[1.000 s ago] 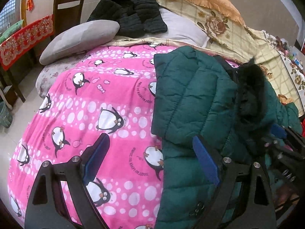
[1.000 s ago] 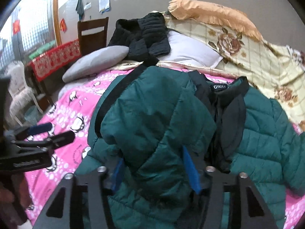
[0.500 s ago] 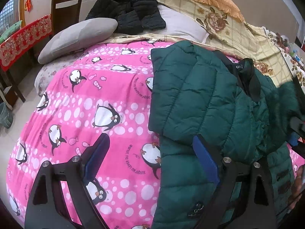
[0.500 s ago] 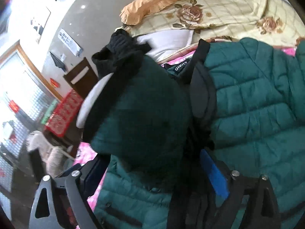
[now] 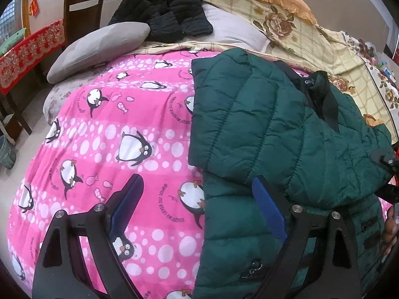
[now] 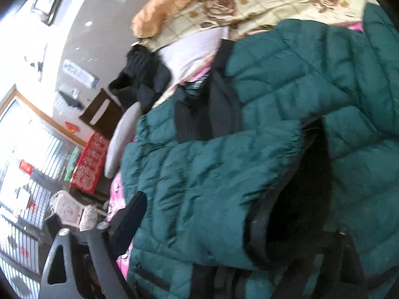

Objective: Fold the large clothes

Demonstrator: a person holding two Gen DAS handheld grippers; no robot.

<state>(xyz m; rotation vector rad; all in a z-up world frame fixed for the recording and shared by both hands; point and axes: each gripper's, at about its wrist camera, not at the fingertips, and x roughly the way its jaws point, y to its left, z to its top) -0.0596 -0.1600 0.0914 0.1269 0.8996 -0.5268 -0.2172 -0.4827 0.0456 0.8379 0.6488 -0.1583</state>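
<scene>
A dark green puffer jacket (image 5: 274, 129) lies on the pink penguin blanket (image 5: 112, 129), one side folded over its middle, black collar (image 5: 324, 99) showing. My left gripper (image 5: 197, 182) hangs open over the jacket's left edge, one finger above the blanket, the other above the jacket, nothing held. My right gripper (image 6: 237, 219) is rolled and tilted over the jacket (image 6: 224, 174). Its jaws are closing with a puffy fold between them. Only its left finger (image 6: 129, 214) shows, and I see no pad pressing. It also peeks in at the right edge of the left wrist view as the right gripper (image 5: 385, 160).
At the head of the bed lie a grey pillow (image 5: 99, 47), a black quilted garment (image 5: 164, 10), a white pillow (image 5: 237, 32) and a floral quilt (image 5: 311, 37). A wooden chair (image 5: 84, 10) and a red-clothed table (image 5: 30, 49) stand left. A hand (image 5: 390, 226) shows at right.
The right gripper let go of the jacket part it carried, which now lies folded over the body. It swung to the right and rolled. The left gripper stayed still.
</scene>
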